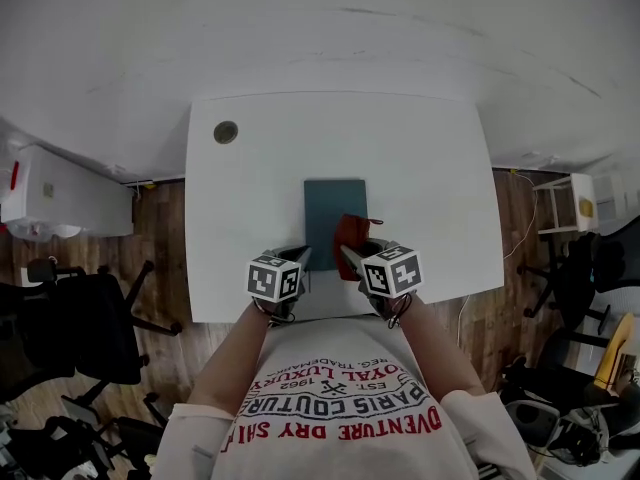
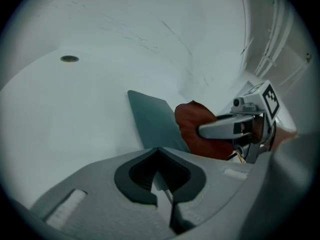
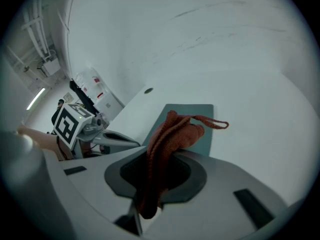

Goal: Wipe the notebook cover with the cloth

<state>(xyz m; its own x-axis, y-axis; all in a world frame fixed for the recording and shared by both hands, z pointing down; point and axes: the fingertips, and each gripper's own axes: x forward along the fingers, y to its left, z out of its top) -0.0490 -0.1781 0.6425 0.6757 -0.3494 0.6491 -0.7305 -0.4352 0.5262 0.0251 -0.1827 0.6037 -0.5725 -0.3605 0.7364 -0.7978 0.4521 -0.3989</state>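
Observation:
A dark teal notebook (image 1: 333, 211) lies flat in the middle of the white table (image 1: 430, 168); it also shows in both gripper views (image 2: 150, 119) (image 3: 197, 115). My right gripper (image 1: 353, 257) (image 3: 159, 156) is shut on a rust-red cloth (image 1: 351, 235) (image 3: 170, 134), which bunches over the notebook's near right part, a loop hanging off to the right. My left gripper (image 1: 299, 259) (image 2: 159, 151) is shut with nothing in it, at the notebook's near left corner. Each gripper sees the other beside it (image 2: 220, 129) (image 3: 117, 140).
A round cable hole (image 1: 226, 132) sits in the table's far left corner. Black office chairs (image 1: 90, 328) and a white cabinet (image 1: 60, 193) stand on the wooden floor at the left. A small white shelf (image 1: 565, 203) and more chairs stand at the right.

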